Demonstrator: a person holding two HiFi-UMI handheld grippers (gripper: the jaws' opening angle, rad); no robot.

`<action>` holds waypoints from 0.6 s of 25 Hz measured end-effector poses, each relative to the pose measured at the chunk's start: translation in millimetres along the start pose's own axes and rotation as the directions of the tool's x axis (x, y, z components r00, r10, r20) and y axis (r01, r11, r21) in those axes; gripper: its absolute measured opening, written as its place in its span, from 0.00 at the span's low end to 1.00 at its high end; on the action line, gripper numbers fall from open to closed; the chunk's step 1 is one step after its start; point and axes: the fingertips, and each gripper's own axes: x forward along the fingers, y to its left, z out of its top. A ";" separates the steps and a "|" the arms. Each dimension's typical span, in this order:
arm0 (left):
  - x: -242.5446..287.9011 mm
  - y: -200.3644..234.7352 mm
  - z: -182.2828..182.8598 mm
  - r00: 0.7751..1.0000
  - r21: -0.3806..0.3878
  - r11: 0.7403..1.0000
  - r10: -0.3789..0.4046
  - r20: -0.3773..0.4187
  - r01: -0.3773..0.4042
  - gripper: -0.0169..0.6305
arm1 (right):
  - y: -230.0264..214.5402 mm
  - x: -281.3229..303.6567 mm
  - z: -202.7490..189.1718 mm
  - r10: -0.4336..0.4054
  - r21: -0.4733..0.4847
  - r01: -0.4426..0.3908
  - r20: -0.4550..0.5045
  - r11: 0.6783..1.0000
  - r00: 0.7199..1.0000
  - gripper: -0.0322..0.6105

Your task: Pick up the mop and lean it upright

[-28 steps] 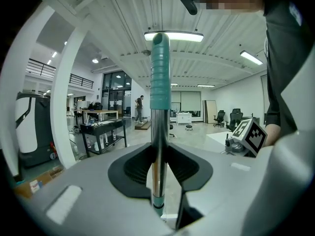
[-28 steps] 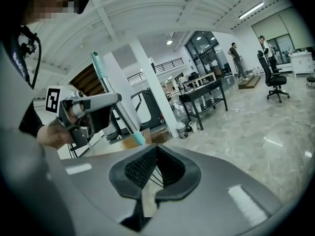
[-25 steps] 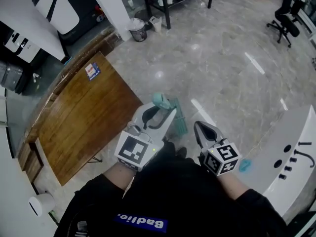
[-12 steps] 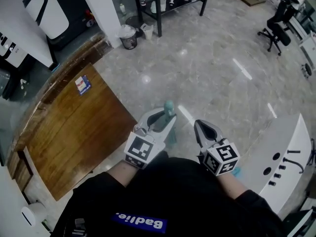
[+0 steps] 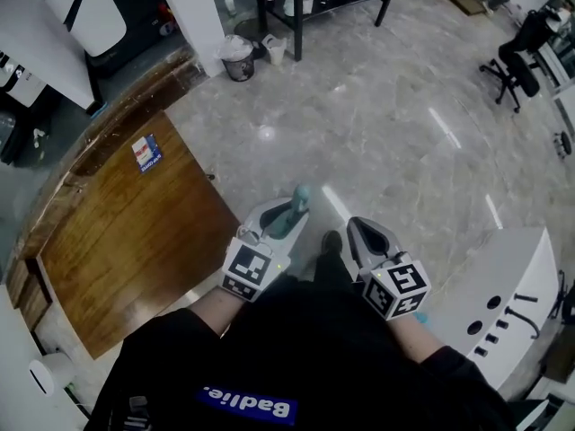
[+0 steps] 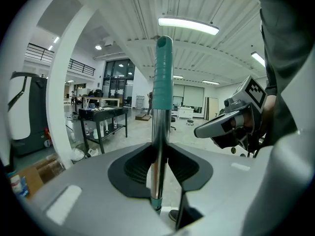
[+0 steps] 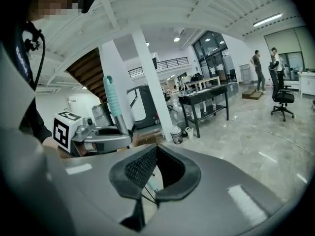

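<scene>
mop handle (image 6: pixel 161 73) pinched in left gripper (image 6: pixel 158 154); right gripper (image 7: pixel 154 156) pressed together, empty.

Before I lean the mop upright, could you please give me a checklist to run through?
1. Grip: ok. The left gripper has its jaws closed on the metal shaft of the mop handle.
2. Handle upright: ok, near vertical in the left gripper view.
3. Spare gripper free: ok. The right gripper has its jaws together with nothing between them.
4. Mop head position: cannot tell, it is hidden below the person's body.
5. Leaning spot: cannot tell. The wooden table stands close on the left, but its edge may not hold a pole.
</scene>
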 end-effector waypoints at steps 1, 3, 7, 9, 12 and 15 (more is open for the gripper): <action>2.8 4.2 -1.4 1.000 0.001 1.000 0.012 -0.007 -0.012 0.22 | -2.7 6.6 1.6 0.020 -0.002 -0.020 -0.007 1.000 1.000 0.05; 7.9 14.0 -5.4 0.999 -0.003 0.999 0.047 -0.019 -0.047 0.22 | -12.6 19.6 8.6 0.057 -0.008 -0.057 -0.018 0.998 0.998 0.05; 13.3 36.6 -14.1 0.987 -0.042 0.987 0.155 -0.030 -0.157 0.22 | -36.1 44.8 30.8 0.136 -0.021 -0.137 -0.045 0.990 0.990 0.05; 17.9 47.9 -15.5 0.979 -0.052 0.978 0.200 -0.031 -0.202 0.22 | -41.9 58.9 36.7 0.186 -0.034 -0.189 -0.074 0.981 0.980 0.05; 28.1 62.3 -21.8 0.970 -0.050 0.969 0.240 -0.041 -0.242 0.21 | -45.8 77.7 38.4 0.261 -0.056 -0.269 -0.127 0.961 0.957 0.05; 35.7 74.3 -31.5 0.961 -0.048 0.961 0.271 -0.056 -0.274 0.22 | -49.2 93.5 38.1 0.318 -0.071 -0.334 -0.170 0.940 0.933 0.05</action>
